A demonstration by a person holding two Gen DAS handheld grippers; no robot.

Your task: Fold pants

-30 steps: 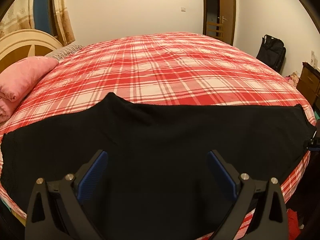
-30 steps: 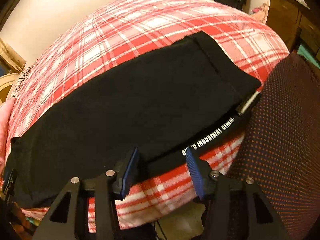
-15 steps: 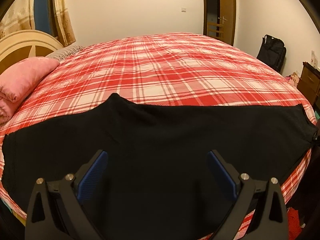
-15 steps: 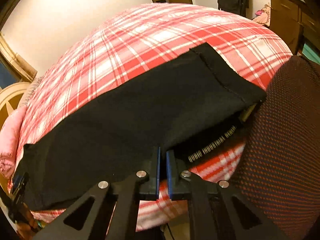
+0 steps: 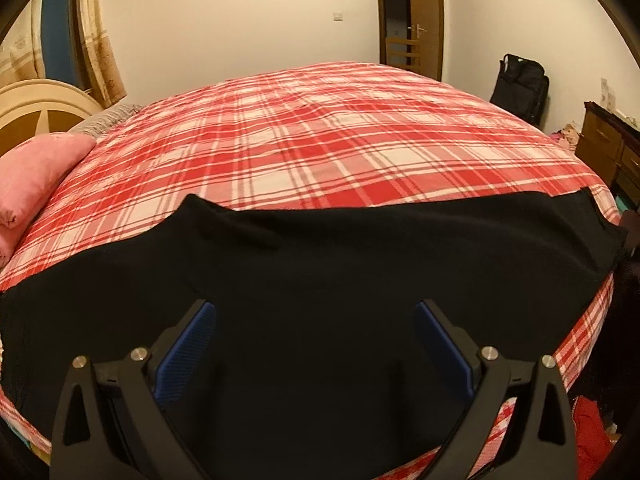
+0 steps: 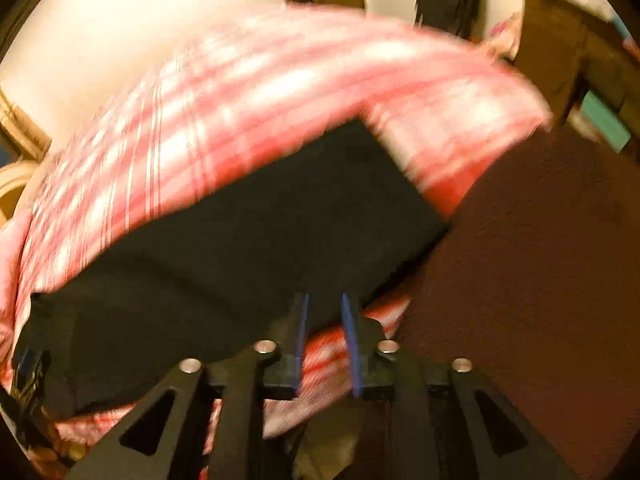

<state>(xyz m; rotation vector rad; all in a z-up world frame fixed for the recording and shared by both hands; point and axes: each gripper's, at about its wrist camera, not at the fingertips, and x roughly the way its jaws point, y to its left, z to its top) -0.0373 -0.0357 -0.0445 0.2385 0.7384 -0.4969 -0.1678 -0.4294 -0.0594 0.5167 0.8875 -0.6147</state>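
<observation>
Pants [image 5: 320,280], black, lie flat along the near edge of the bed [image 5: 312,144], spread from the far left to the far right of the left wrist view. Their far edge runs nearly straight across the red plaid cover, with one raised point left of centre. At the left the cloth reaches the side of the bed near the pink pillow [image 5: 32,176]; at the right a stitched hem ends close to the bed's corner. The near edge hangs over the bedside.

Left gripper [image 5: 316,348] hovers over the middle of the pants, its blue pads [image 5: 186,350] set wide apart with only black cloth showing between them; whether they touch it cannot be told. Beyond the pants most of the plaid cover lies bare up to the far wall. A door [image 5: 416,20] stands far right, then a black bag [image 5: 520,88] against the wall and a wooden dresser [image 5: 608,148] at the right edge.

The right wrist view is blurred. There the pants [image 6: 240,248] run from lower left up to a square corner at centre right. Right gripper [image 6: 325,312] sits at the near edge of the cloth, its jaws a narrow gap apart; plaid shows between them, and no cloth appears pinched. A dark red dotted surface [image 6: 540,280] fills the right, just beside the bed's corner.
</observation>
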